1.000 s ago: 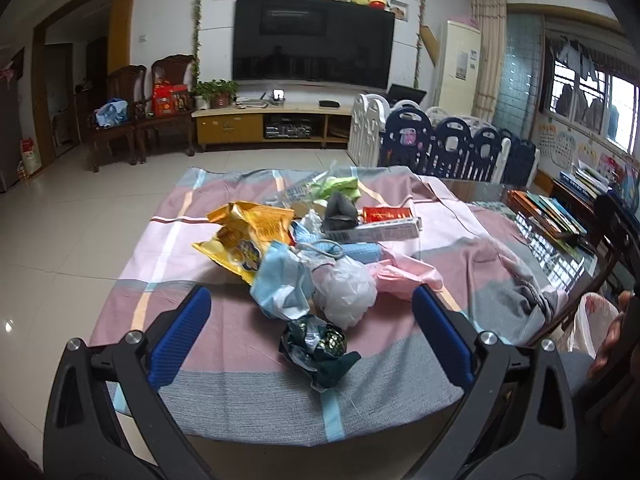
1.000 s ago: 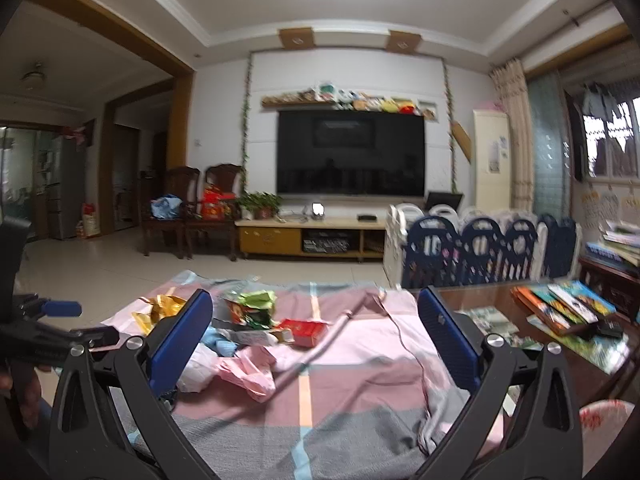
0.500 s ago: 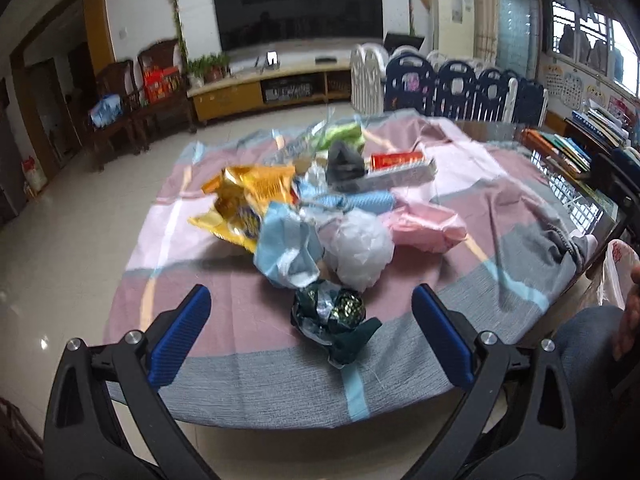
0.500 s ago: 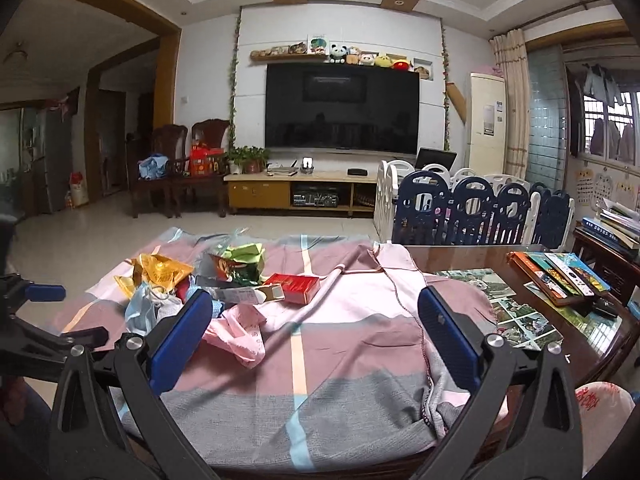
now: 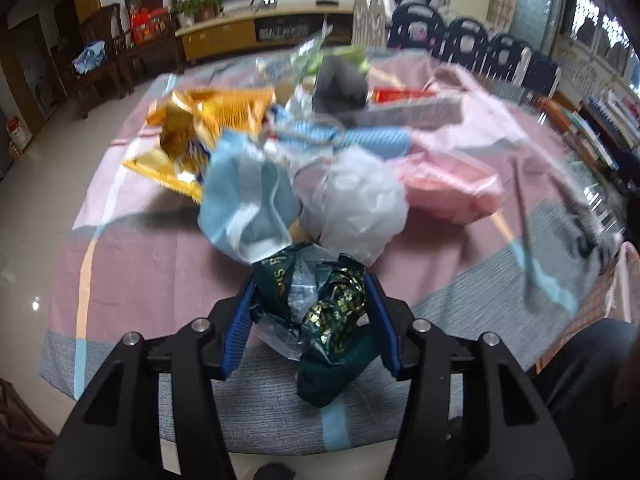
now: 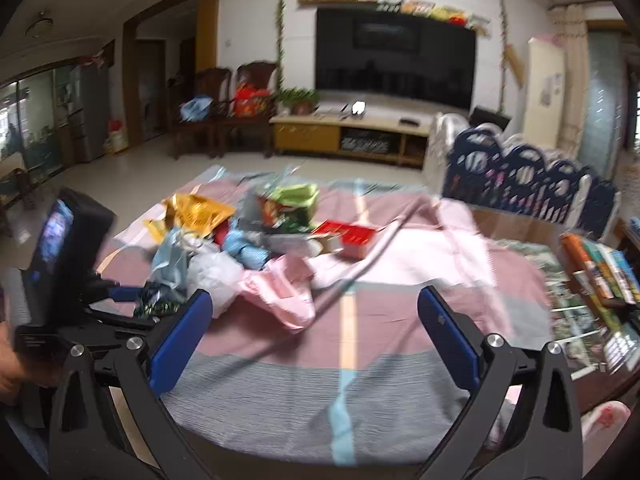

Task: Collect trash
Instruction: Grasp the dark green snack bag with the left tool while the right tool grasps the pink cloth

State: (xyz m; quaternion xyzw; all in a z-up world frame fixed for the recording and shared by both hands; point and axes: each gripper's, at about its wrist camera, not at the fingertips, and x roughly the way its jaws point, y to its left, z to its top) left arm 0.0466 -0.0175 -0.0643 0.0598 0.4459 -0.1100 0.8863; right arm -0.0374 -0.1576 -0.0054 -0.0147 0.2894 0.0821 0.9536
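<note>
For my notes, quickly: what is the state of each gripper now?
Left gripper: jaws just closing, gripping the dark green wrapper.
Right gripper: open, empty.

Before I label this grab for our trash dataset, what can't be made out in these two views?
- Left wrist view: whether the left gripper pads press the crumpled dark green foil wrapper; the wrapper hides the contact.
- Left wrist view: motion blur smears the red flat box print.
- Right wrist view: the right gripper finger partly hides the same wrapper.
- Both views: no bin shows.

Left wrist: close, steep down on trash pile [image 5: 304, 184]; right wrist: farther, shallower; pile shared.
</note>
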